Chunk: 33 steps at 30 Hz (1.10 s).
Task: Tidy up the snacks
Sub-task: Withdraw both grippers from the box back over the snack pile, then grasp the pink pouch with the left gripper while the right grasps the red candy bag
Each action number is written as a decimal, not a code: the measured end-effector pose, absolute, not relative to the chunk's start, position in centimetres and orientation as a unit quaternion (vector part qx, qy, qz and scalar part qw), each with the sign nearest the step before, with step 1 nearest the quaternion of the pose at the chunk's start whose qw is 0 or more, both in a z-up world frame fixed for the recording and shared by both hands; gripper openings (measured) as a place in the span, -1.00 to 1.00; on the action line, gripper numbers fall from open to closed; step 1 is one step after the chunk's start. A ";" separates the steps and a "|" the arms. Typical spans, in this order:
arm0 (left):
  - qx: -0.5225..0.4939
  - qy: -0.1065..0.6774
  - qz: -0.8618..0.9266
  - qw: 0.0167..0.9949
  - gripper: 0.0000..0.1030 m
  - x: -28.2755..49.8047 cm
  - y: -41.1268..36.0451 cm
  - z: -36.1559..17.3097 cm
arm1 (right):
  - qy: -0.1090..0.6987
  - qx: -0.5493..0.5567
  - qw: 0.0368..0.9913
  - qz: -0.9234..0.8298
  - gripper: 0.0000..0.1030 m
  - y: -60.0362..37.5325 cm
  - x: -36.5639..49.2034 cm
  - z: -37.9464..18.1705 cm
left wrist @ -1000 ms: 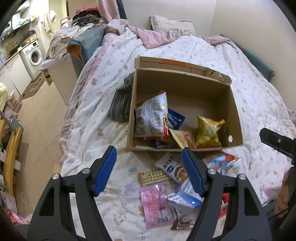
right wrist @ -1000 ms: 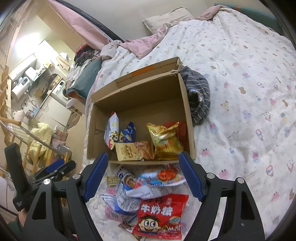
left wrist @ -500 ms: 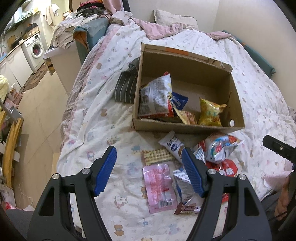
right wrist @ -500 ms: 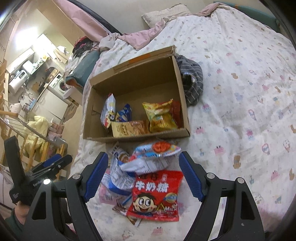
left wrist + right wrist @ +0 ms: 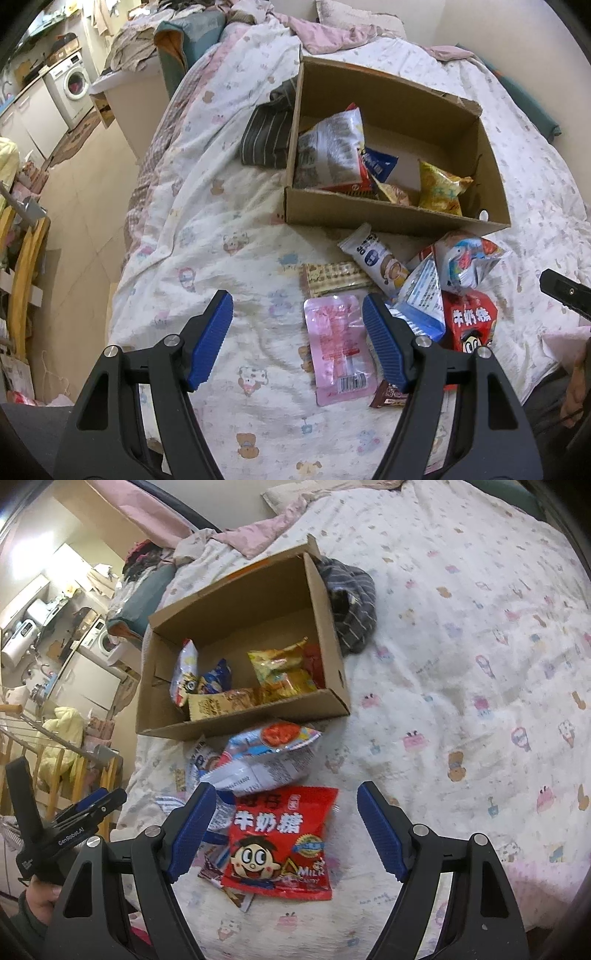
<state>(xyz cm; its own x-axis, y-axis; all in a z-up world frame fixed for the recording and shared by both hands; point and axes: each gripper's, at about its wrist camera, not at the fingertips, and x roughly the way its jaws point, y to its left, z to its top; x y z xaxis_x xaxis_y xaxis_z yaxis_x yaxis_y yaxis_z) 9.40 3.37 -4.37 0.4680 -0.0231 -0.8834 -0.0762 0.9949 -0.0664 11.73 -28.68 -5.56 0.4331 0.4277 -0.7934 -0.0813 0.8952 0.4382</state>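
An open cardboard box (image 5: 391, 218) (image 5: 236, 723) lies on the bed with several snack bags inside. Loose snacks lie in front of it: a pink packet (image 5: 338, 343), a beige cracker pack (image 5: 334, 277), a white tube pack (image 5: 373, 254), a blue-white bag (image 5: 424, 299), a colourful puffed bag (image 5: 467, 262) (image 5: 269, 753) and a red milk-candy bag (image 5: 469, 321) (image 5: 280, 842). My left gripper (image 5: 297, 339) is open and empty above the bedsheet, just left of the pink packet. My right gripper (image 5: 286, 827) is open and empty, straddling the red bag from above.
A dark striped garment (image 5: 267, 136) (image 5: 349, 602) lies against the box's side. The bed edge drops to the floor (image 5: 81, 206) on the left. A pink blanket and pillow (image 5: 354, 22) lie at the bed's head. The wall runs along the bed's far side.
Both grippers have pulled back from the box toward the loose snacks. The box now sits farther away, and the red bag lies between the right fingers. Both stay open.
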 end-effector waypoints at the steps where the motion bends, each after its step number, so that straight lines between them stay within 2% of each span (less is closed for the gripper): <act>1: -0.049 0.517 0.016 0.855 0.35 9.4 3.4 -4.5 | 0.512 0.171 0.828 0.152 0.58 -28.8 11.7 -5.7; 12: -0.068 0.573 -0.014 0.816 0.35 9.7 2.1 -7.5 | 0.522 0.181 0.820 0.151 0.58 -29.1 11.8 -6.1; 16: -0.060 0.613 0.005 0.787 0.35 10.0 1.7 -9.9 | 0.523 0.177 0.820 0.152 0.58 -28.9 11.6 -6.2; 21: -0.099 0.646 0.021 0.757 0.33 10.8 2.3 -12.5 | 0.523 0.184 0.819 0.147 0.58 -29.5 11.5 -6.3; 33: -0.026 0.671 0.031 0.741 0.33 13.1 -1.7 -16.0 | 0.531 0.171 0.818 0.140 0.58 -29.3 12.0 -6.9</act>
<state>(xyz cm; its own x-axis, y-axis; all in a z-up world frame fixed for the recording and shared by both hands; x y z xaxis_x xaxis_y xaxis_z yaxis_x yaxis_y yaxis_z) 13.13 -1.67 -16.00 0.0982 0.0101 -0.9951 -0.0803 0.9968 0.0022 12.01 -29.28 -6.95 0.3961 0.4096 -0.8218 -0.0471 0.9029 0.4273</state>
